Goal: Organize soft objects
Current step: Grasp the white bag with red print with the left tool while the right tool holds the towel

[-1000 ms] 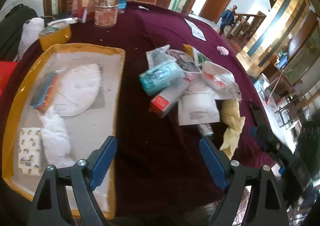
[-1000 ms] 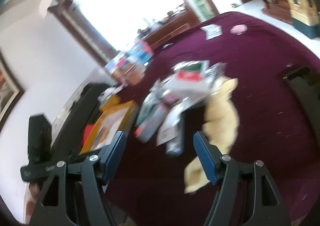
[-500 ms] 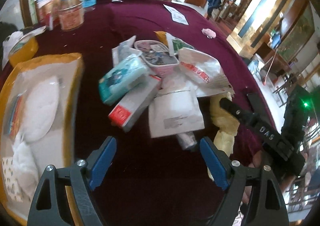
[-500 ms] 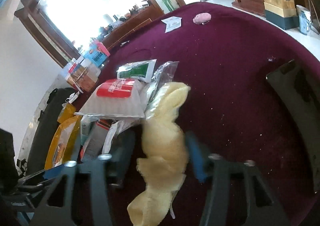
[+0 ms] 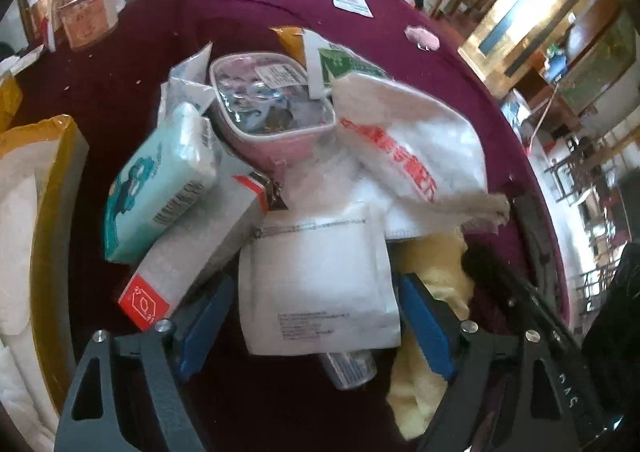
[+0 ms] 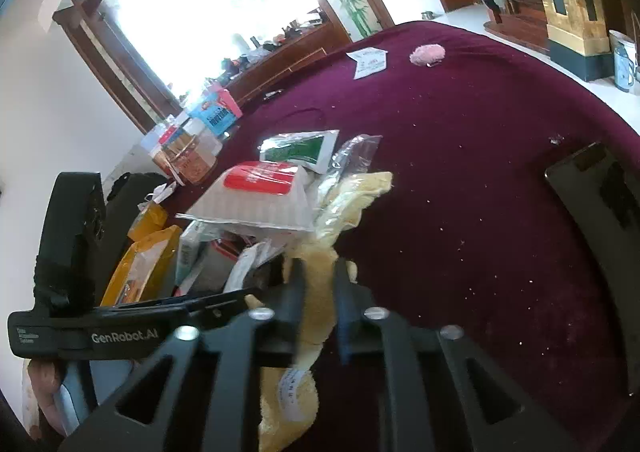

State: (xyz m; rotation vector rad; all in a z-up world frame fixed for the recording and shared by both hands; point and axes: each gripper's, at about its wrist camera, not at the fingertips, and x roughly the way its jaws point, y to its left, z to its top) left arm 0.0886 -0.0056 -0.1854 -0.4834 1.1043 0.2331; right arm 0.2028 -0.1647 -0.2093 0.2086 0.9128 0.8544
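Observation:
A pile of soft packs lies on the maroon table. My left gripper (image 5: 316, 328) is open, its blue pads on either side of a white flat pouch (image 5: 320, 276). Beside it lie a teal tissue pack (image 5: 160, 187), a grey box with a red end (image 5: 192, 260), a pink-rimmed pouch (image 5: 272, 107) and a white bag with red print (image 5: 412, 147). My right gripper (image 6: 318, 304) is shut on a yellow cloth (image 6: 316, 292), which also shows in the left wrist view (image 5: 424, 388).
A yellow tray (image 5: 52, 236) holding white soft items is at the left. Jars and boxes (image 5: 88, 11) stand at the far left edge. A paper slip (image 6: 370, 61) and a pink puff (image 6: 427, 55) lie far off. A dark phone-like slab (image 6: 596, 203) lies at the right.
My left gripper moved right from the tray and closed in around the white pouch. My right gripper came down over the yellow cloth and shut on it.

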